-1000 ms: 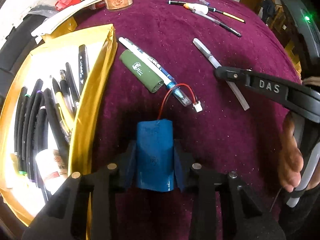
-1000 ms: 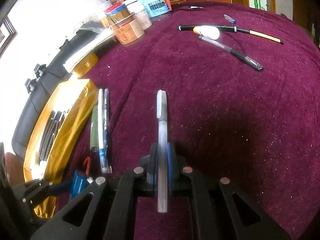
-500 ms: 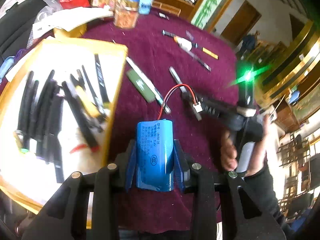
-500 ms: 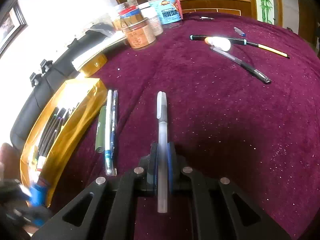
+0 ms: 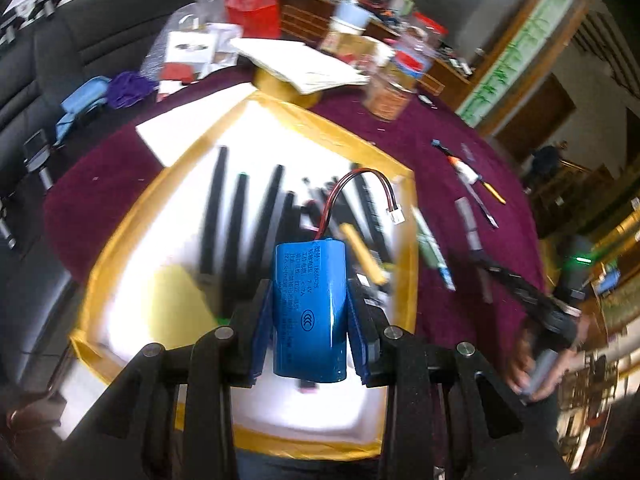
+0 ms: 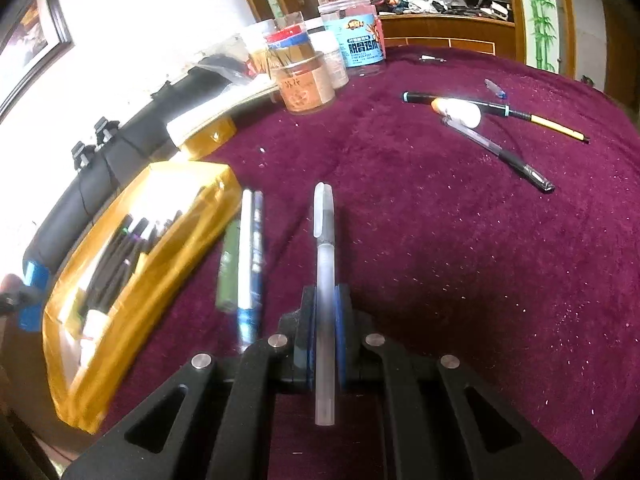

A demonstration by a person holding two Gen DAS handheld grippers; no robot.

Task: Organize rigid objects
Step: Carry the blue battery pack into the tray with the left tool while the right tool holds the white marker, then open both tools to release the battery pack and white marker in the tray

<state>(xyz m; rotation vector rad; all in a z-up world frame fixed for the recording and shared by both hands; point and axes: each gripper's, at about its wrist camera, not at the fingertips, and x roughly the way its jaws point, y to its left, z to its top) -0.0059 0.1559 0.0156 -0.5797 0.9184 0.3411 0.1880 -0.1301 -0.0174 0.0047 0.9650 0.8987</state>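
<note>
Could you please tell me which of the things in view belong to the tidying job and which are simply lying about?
Part of the job:
- blue battery pack, in the left gripper
- frosted pen, in the right gripper
- gold tray of pens
- green lighter
- black-grip pen

Lying about:
- snack jars
- red bag
- paper stack

Looks like a lived-in home room: bench (image 6: pixel 440 220) draped in a plum velvet cloth, snack jars (image 6: pixel 352 40) crowded at its far edge, a bamboo scroll painting (image 6: pixel 538 12), wooden cabinets (image 6: pixel 440 36), a dark sofa (image 5: pixel 92 32).
</note>
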